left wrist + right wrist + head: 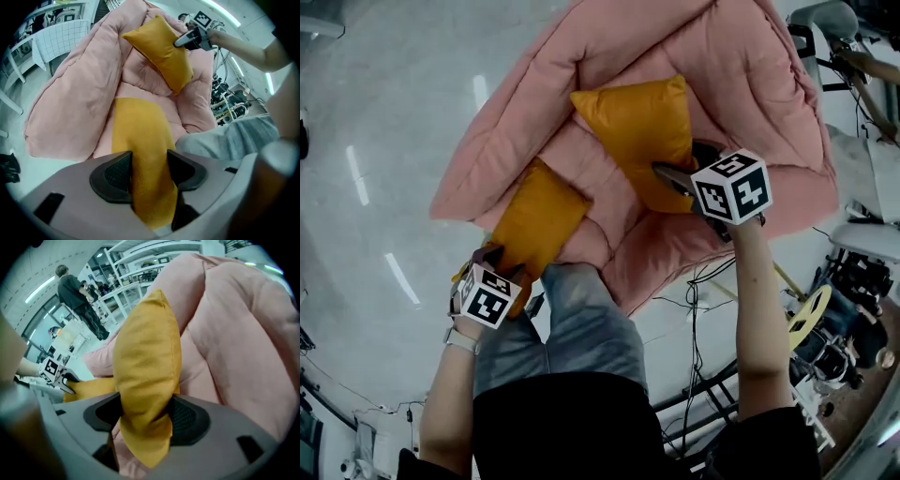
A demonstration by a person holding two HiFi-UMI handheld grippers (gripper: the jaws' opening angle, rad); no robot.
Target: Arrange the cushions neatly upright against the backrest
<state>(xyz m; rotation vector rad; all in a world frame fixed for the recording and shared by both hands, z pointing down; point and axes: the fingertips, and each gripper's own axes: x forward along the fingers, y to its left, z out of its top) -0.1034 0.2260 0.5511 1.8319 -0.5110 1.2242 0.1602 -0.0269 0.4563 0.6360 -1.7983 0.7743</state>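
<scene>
Right gripper clenched on the bottom corner of the upright mustard cushion, which is apparently just shy of the pink lounger's backrest. Left gripper pinches the second cushion, flat on the seat. Press the upright one squarely back, then release.

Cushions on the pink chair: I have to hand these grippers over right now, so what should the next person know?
Left gripper: shut on the end of the near yellow cushion, which lies flat at the seat's front.
Right gripper: shut on a corner of the far yellow cushion, held tilted in front of the backrest of the pink chair.
Done: neither cushion placed yet.
Left: stand both cushions upright, side by side against the backrest, then release.
</scene>
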